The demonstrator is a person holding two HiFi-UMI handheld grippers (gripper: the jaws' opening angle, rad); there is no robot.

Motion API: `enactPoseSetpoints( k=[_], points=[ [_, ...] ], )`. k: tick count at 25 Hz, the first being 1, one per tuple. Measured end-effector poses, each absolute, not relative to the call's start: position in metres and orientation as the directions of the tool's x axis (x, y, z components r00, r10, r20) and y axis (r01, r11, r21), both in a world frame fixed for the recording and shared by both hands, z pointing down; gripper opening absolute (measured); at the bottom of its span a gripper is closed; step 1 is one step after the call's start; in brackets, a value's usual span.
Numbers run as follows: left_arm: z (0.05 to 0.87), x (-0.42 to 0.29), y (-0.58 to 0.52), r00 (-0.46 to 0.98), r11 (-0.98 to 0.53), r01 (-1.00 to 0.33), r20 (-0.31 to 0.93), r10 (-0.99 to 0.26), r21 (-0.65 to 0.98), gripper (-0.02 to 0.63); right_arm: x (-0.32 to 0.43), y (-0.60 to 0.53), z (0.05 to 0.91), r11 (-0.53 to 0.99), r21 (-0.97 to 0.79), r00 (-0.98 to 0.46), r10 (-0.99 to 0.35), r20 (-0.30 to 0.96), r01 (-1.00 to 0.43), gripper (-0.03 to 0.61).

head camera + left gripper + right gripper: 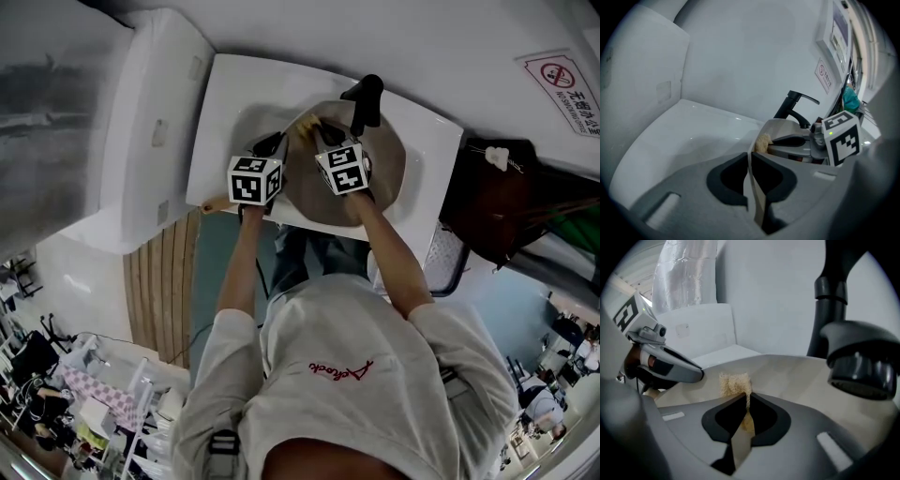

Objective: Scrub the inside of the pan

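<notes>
The pan [389, 169] is being pinched at its rim by the left gripper [750, 159]. The scrub pad [733, 383], being clamped by the right gripper [745, 399], lies inside the pan beside that rim.

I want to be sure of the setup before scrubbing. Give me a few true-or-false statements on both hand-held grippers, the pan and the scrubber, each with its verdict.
1. The right hand-held gripper is shut on a beige scrubber. True.
2. The left hand-held gripper hangs open above the sink. False: its jaws are clamped on the thin rim of the pan.
3. The pan sits in the white sink, with a black faucet at the far side. True.
4. The scrubber lies loose on the counter beside the sink. False: it is held in the right hand-held gripper, over the inside of the pan.
</notes>
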State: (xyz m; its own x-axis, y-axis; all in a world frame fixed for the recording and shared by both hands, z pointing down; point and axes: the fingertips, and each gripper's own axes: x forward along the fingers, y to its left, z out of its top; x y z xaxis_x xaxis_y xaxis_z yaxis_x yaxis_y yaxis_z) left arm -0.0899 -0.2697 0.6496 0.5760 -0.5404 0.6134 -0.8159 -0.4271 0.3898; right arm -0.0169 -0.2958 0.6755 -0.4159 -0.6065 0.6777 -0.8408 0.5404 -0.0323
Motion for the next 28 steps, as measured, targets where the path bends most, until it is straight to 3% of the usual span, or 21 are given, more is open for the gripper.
enactPoseSetpoints(
  k=[7,18,28],
  points=[
    [0.650,-0.089,-0.269,0.578,-0.428,-0.814,0.613,-0.539,0.391,0.028,-0.007,-0.297,0.671,0.516,-0.027,-0.397,-0.622,0.675,-0.856,0.029],
    [0.650,-0.089,-0.269,0.577,-0.433,-0.815,0.614,-0.539,0.385,0.028,-0.049,-0.219,0.685,0.727,-0.030,-0.493,-0.435,0.753,-0.686,0.029],
    [0.650,-0.089,-0.269,0.570,-0.434,-0.819,0.618,-0.542,0.375,0.028,-0.055,-0.214,0.698,0.743,-0.016,-0.478,-0.413,0.775,-0.669,0.029]
  ],
)
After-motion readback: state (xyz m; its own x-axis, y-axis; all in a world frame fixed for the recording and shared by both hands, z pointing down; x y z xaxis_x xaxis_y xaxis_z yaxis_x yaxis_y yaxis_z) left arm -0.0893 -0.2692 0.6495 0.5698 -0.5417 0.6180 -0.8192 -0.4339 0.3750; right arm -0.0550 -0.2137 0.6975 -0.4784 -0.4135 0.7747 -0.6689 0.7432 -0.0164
